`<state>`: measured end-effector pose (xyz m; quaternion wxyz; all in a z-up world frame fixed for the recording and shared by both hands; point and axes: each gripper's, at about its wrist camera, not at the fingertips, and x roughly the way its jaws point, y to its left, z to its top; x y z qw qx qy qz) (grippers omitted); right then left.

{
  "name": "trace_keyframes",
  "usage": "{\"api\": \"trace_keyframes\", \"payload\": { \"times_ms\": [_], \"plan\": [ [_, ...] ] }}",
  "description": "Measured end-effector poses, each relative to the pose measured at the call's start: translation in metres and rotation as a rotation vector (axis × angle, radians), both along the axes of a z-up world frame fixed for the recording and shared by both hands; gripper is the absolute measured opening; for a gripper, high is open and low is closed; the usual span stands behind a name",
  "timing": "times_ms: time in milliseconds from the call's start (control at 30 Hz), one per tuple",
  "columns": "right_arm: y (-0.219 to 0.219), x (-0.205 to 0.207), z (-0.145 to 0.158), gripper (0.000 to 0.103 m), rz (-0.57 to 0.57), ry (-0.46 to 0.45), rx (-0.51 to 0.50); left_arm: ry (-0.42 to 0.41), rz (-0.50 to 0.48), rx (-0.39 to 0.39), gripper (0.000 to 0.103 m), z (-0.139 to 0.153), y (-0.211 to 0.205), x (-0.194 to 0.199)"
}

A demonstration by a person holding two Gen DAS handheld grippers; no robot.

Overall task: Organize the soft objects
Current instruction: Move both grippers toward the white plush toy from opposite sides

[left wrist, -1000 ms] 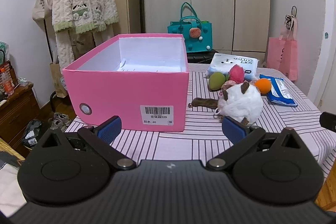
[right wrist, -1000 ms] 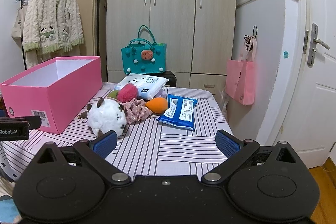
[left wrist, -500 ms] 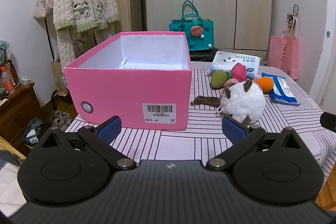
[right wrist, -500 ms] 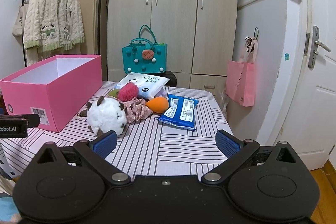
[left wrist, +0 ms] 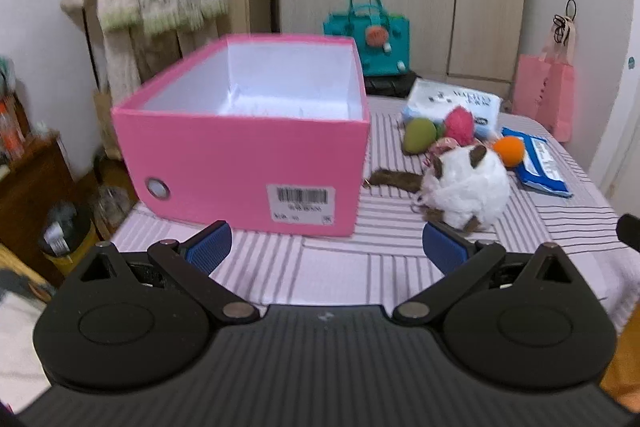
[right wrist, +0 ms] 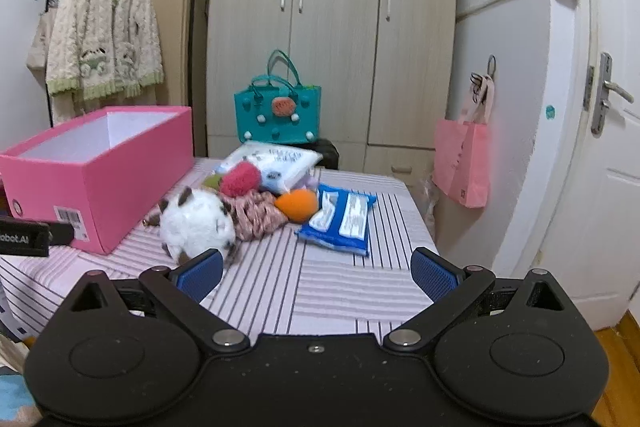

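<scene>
Left wrist view: left gripper [left wrist: 325, 241] and right gripper [right wrist: 316, 269] both spread wide, empty, at the table's [right wrist: 332, 291] near edge — approach step; white plush [left wrist: 466, 185] sits mid-table beside pink box [left wrist: 240, 163] — next, close on plush.

Both tools: black ribbed bodies w/ round hubs, silver pivot screws, blue ridged pads [left wrist: 210, 245].
</scene>
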<state>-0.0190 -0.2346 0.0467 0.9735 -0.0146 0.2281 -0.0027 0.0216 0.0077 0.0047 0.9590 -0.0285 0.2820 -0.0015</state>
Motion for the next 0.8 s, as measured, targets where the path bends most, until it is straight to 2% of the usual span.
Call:
{"api": "trace_keyframes", "payload": {
  "times_ms": [33,67,133,233,367,467,567,700,800],
  "plan": [
    [-0.003,-0.001,0.005,0.102,0.029,-0.017,0.030,0.015,-0.017,-0.015,0.103,0.003,0.001,0.002],
    [-0.009,-0.001,0.009,0.102,0.071,-0.031,0.073,-0.068,-0.033,-0.009,0.103,0.005,0.001,0.000],
    [-0.021,0.002,0.018,0.102,0.179,-0.018,0.143,-0.068,-0.072,0.008,0.103,0.012,-0.001,-0.001],
    [-0.033,0.011,0.020,0.102,0.236,0.015,0.163,-0.053,-0.128,0.048,0.103,0.025,-0.007,-0.001],
    [-0.039,0.025,0.009,0.102,0.317,0.054,0.186,-0.037,-0.202,0.114,0.103,0.044,-0.018,0.002],
    [-0.040,0.036,-0.008,0.102,0.390,0.075,0.232,-0.024,-0.238,0.129,0.103,0.051,-0.031,0.012],
    [-0.031,0.050,-0.021,0.102,0.408,0.105,0.228,-0.007,-0.292,0.096,0.103,0.053,-0.045,0.022],
    [-0.015,0.063,-0.032,0.100,0.469,0.106,0.136,0.027,-0.371,0.060,0.102,0.052,-0.063,0.034],
    [-0.012,0.076,-0.037,0.100,0.523,0.120,0.193,0.045,-0.422,0.058,0.100,0.050,-0.075,0.046]
  ]
}}
